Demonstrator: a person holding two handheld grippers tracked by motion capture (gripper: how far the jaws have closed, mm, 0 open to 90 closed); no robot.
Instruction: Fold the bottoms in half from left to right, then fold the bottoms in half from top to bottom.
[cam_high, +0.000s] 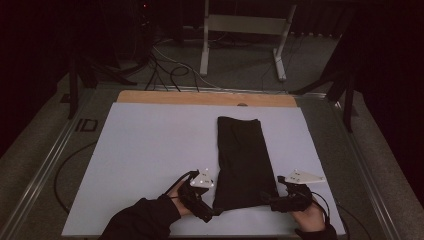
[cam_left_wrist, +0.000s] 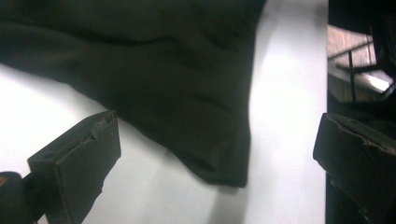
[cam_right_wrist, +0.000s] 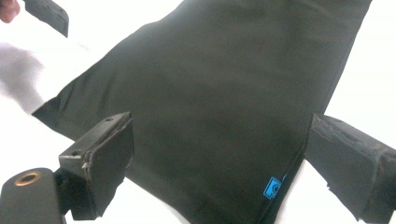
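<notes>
Hands come in from the near edge of the pale grey flat surface (cam_high: 150, 145), one at each near corner of a dark, folded cloth in a long strip (cam_high: 242, 160). The cloth lies flat in the middle of the surface, a bit to the right, with its long side running away from the person. The left hand (cam_high: 176, 196), in a dark sleeve (cam_high: 142, 220), reaches in at a slant and holds the left hand-held gripper (cam_high: 215, 210) low by the cloth's near left corner. In the left gripper view its two black jaws stand wide apart. The cloth's corner (cam_left_wrist: 219, 172) lies on the surface between them, and neither jaw touches it. The right hand (cam_high: 309, 216) sits at the near right edge and points the right hand-held gripper (cam_high: 267, 200) sideways toward the cloth's near right corner. In the right gripper view its jaws are wide apart too. The cloth spreads across the gap between them and is not pinched, though the far right jaw sits just beside the cloth's edge. A small blue tag (cam_right_wrist: 272, 188) shows near that edge. Both grippers are holding nothing. Each one has a grey three-cornered plate (cam_high: 306, 176) on top.
</notes>
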